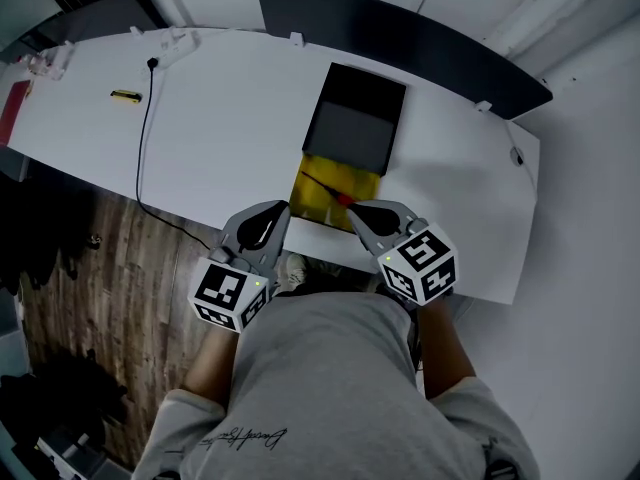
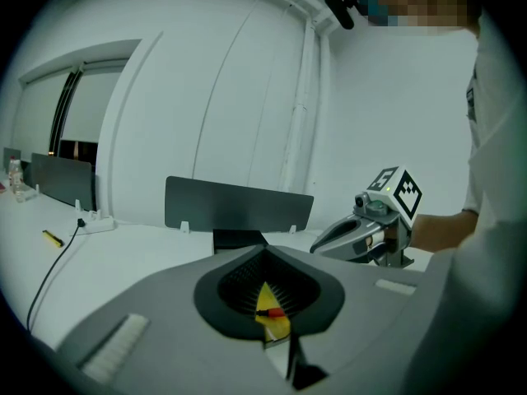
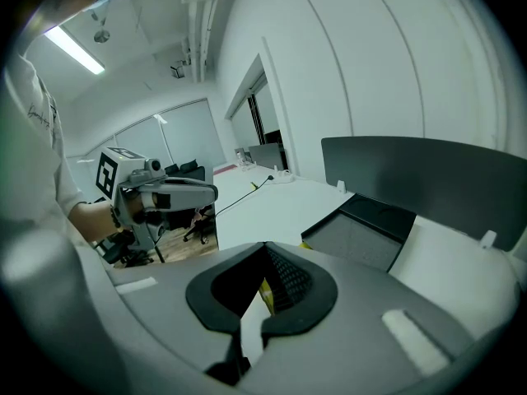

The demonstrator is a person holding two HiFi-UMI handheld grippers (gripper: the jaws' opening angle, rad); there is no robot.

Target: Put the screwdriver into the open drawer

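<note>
- An office: a long white desk (image 1: pixel 220 118) with a dark privacy screen (image 1: pixel 400 38) standing along its far edge.
- A white power strip (image 2: pixel 97 222) lies on the desk.
- Wood-plank floor (image 1: pixel 90 268) beside the desk.
- Black wheeled chairs (image 3: pixel 198 225) stand farther back, under a ceiling strip light (image 3: pixel 76 49).

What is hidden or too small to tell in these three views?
- Head view: the screwdriver in the yellow drawer is too small to show its tip.
- Head view: the left gripper and right gripper cover the drawer's near corners.
- Right gripper view: the shut jaws hide the screwdriver.
- Head view: the small yellow object on the desk is too small to name.
</note>
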